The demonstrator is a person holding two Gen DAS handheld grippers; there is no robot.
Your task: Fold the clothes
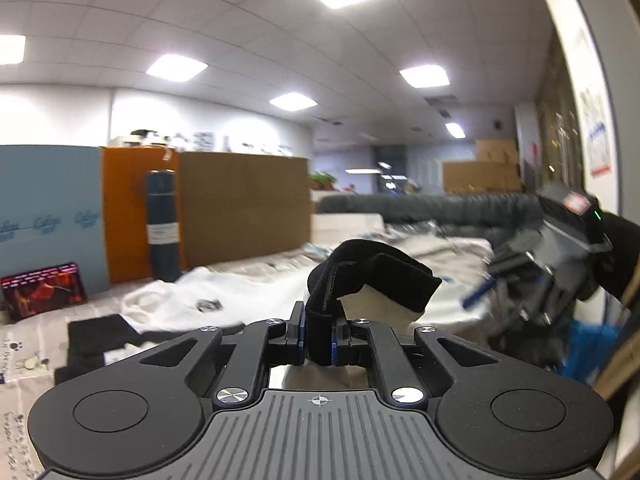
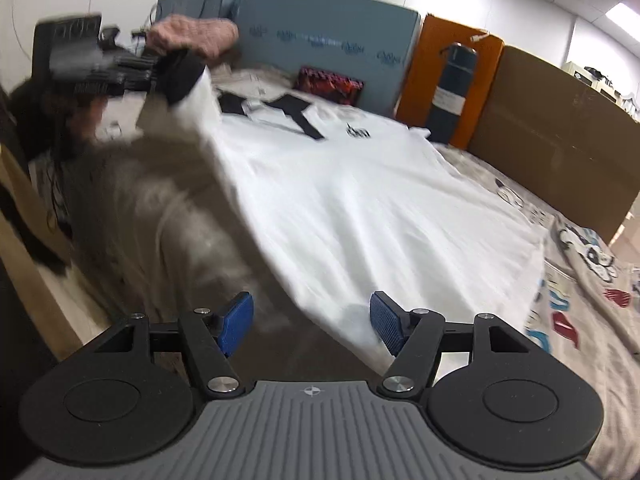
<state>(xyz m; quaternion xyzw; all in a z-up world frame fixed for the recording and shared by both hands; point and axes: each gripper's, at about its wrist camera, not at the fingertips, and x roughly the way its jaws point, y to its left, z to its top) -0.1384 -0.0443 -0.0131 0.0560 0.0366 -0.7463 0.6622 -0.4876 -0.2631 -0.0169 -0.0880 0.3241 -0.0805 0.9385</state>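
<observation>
A white T-shirt (image 2: 360, 200) with black trim lies spread on the bed. My left gripper (image 1: 319, 338) is shut on its black sleeve cuff (image 1: 372, 276) and holds it lifted above the bed. In the right wrist view the left gripper (image 2: 132, 70) shows at the upper left with the cuff (image 2: 182, 74) in it. My right gripper (image 2: 312, 326) is open and empty just above the shirt's near hem. In the left wrist view the right gripper (image 1: 520, 280) is blurred at the right.
The bed has a printed cover (image 2: 592, 280). Cardboard (image 1: 244, 204), orange (image 1: 120, 208) and blue (image 1: 44, 208) panels stand along its far side, with a dark blue bottle (image 1: 162, 224) and a red box (image 1: 42, 294). A dark sofa (image 1: 432, 204) is behind.
</observation>
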